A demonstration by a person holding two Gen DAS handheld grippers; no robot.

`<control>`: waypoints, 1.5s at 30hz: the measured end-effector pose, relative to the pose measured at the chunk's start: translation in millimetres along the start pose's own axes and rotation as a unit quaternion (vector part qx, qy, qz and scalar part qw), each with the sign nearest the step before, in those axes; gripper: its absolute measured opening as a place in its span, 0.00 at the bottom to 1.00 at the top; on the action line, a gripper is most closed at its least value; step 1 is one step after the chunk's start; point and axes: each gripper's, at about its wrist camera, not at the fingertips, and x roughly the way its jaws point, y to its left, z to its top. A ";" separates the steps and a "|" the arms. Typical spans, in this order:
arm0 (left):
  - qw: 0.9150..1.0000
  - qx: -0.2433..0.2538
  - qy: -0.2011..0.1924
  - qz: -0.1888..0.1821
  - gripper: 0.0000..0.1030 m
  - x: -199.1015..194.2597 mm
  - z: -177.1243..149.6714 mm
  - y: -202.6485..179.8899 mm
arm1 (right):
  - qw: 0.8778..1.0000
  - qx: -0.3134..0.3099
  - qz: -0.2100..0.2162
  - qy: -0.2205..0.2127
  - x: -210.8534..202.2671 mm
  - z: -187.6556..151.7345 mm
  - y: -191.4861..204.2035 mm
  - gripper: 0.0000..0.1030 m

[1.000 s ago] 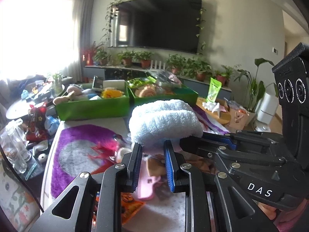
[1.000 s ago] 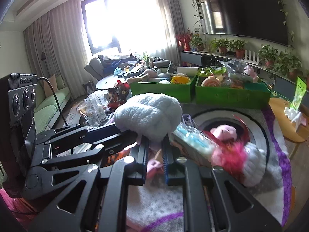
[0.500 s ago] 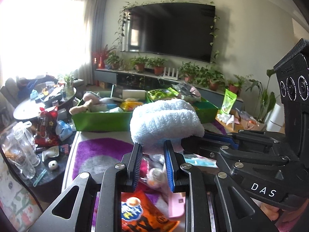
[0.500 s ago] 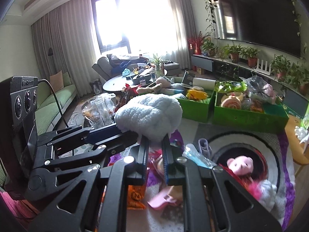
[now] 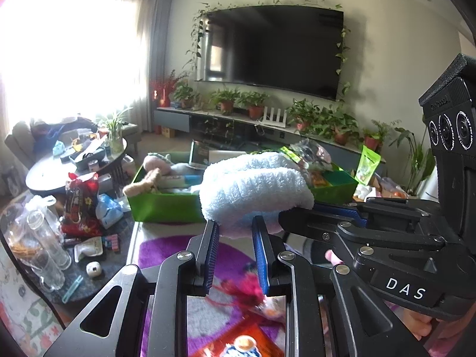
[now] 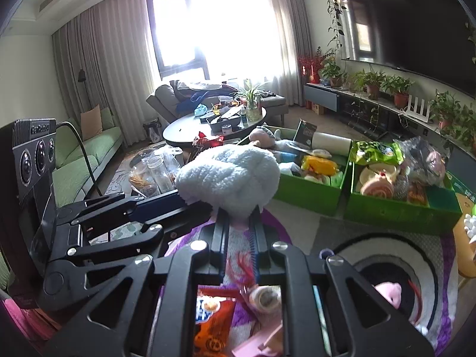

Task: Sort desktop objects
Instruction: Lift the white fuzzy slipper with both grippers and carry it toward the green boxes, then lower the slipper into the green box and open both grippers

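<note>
A fluffy pale-blue and pink slipper (image 5: pixel 255 190) is held in the air between both grippers. My left gripper (image 5: pixel 235 230) is shut on its lower edge. My right gripper (image 6: pixel 238 218) is shut on the same slipper (image 6: pixel 229 175) from the other side. Two green bins (image 6: pixel 309 196) (image 6: pixel 401 211) full of toys and snacks stand ahead on the far side of the table. In the left wrist view the left bin (image 5: pixel 160 208) is just beyond the slipper.
Below lie an orange snack bag (image 6: pixel 212 318), a pink plush pig (image 6: pixel 389 293) and a red-haired doll on a purple and grey mat (image 5: pixel 166 253). Glass jars (image 5: pixel 44 238) and a red packet (image 5: pixel 80 202) sit to the left. A round coffee table (image 6: pixel 193 125) stands behind.
Both grippers, holding the slipper together, have pulled back and risen. The bins look farther away and more of the table's front clutter shows below.
</note>
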 end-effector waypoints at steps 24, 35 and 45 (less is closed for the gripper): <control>1.000 -0.003 -0.009 0.016 0.22 85.9 67.8 63.6 | 1.000 0.013 0.006 0.019 94.7 86.6 -32.0 0.13; 1.000 0.008 -0.001 0.013 0.22 126.2 95.8 81.1 | 0.999 0.029 0.015 0.031 137.8 118.3 -57.8 0.13; 1.000 0.000 0.020 0.019 0.22 170.3 107.1 100.2 | 0.998 0.024 0.008 0.061 189.9 139.4 -77.3 0.13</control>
